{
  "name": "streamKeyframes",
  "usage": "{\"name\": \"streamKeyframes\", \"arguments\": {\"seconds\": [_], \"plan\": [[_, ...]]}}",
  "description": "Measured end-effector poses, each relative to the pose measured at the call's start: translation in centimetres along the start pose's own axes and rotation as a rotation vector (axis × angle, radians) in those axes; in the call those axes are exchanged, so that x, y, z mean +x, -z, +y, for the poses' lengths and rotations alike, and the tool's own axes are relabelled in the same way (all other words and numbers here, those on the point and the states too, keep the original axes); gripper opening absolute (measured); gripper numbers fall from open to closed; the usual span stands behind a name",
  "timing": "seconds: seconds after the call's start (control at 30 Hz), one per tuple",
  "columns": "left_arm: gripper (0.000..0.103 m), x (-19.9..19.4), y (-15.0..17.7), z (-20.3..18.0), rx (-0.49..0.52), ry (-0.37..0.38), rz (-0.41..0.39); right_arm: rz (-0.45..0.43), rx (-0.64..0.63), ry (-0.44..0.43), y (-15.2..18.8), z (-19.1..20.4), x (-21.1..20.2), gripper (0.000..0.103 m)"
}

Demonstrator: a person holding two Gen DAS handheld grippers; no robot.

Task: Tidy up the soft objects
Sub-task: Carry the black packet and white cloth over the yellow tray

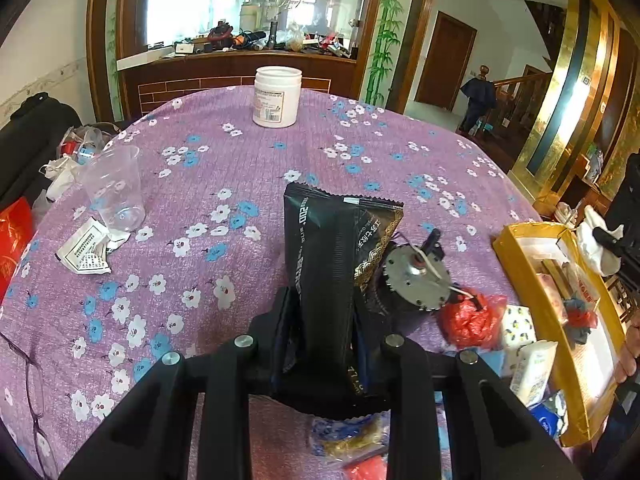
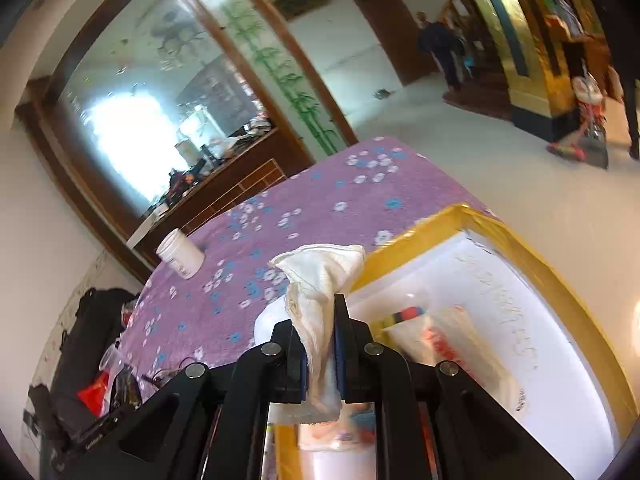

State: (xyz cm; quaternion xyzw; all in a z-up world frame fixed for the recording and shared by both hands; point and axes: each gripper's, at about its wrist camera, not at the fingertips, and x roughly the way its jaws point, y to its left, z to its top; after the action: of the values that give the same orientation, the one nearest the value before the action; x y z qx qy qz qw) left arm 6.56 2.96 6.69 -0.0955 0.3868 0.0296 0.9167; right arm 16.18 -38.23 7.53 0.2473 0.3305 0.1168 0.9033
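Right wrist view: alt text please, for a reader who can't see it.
The right gripper is shut on a white cloth, above a yellow-rimmed box that holds packets. Behind it lies a purple floral tablecloth with a white jar.

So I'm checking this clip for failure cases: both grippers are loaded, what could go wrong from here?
1. The right gripper pinches only a fold of the white cloth by the yellow box; it could slip out.
2. The left gripper holds the black packet just beside the metal disc with wires; swinging it could snag them.
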Motion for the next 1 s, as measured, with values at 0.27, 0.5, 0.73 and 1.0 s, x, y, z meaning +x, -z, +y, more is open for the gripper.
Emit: {"name": "streamKeyframes", "arguments": {"seconds": [0.27,0.5,0.73,1.0], "plan": [[0.026,-2.0,-0.5,-2.3,0.032,0.033,-0.007,-0.017,0.043,0.016,-0.6,-1.6,-0.8,0.011],[0.027,-3.2,-1.6,-7.9,0.087,0.130,0.002,-0.052,0.103,0.051,-1.4,-3.8,-2.1,0.011],[0.027,-2.1,-1.1,-17.0,0.175,0.243,0.058,-0.058,0.161,0.090,-1.9,-6.2,-2.7,0.011],[0.027,2.3,0.8,-25.1,0.221,0.311,0.181,-0.017,0.173,0.160,-1.9,-7.4,-1.7,0.011]]}}
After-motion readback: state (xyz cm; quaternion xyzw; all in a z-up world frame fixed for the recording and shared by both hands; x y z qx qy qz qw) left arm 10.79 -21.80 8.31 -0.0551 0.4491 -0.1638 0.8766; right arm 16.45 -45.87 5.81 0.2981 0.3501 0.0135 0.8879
